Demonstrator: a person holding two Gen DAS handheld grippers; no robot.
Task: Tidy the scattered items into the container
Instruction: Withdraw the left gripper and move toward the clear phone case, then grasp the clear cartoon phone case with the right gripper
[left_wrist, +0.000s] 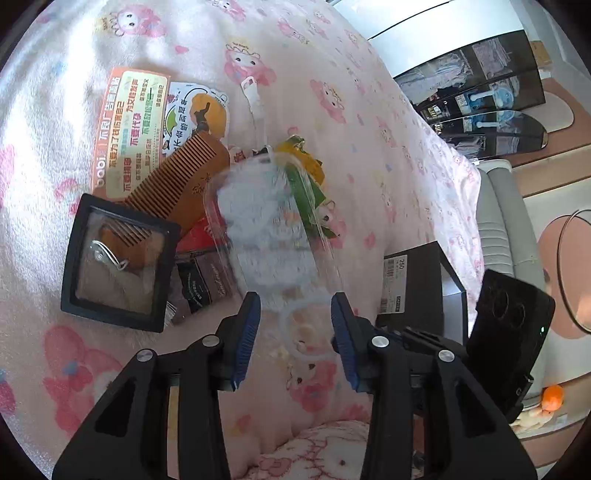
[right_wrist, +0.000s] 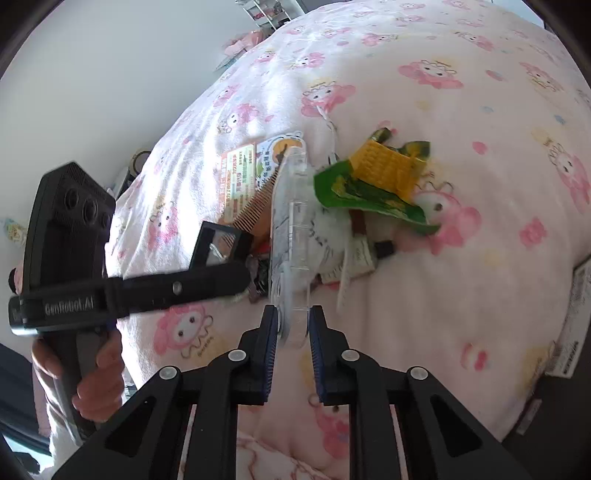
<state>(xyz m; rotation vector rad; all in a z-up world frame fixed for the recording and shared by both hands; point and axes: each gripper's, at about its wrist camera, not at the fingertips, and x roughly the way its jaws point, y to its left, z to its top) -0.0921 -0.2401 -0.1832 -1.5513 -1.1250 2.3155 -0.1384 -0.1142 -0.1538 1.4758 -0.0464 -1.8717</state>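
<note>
One clear container (right_wrist: 293, 236), tilted on edge, is clamped in the right gripper (right_wrist: 293, 332); the left gripper (left_wrist: 295, 332) is apart, bare blanket (right_wrist: 461, 295) at three o'clock.

Clear plastic container (right_wrist: 295, 236) tipped on edge (blurred), amid wooden comb (left_wrist: 177, 177), yellow-green wrapper (right_wrist: 384, 177), black-framed mirror (left_wrist: 118, 258); all on bed

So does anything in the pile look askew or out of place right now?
Yes: the clear plastic container is tipped up on its edge, not sitting flat, pinched at its rim by the right tongs. The wooden comb, black-framed mirror and green-and-yellow wrapper lie around it on the bedspread. Left tongs are open.
</note>
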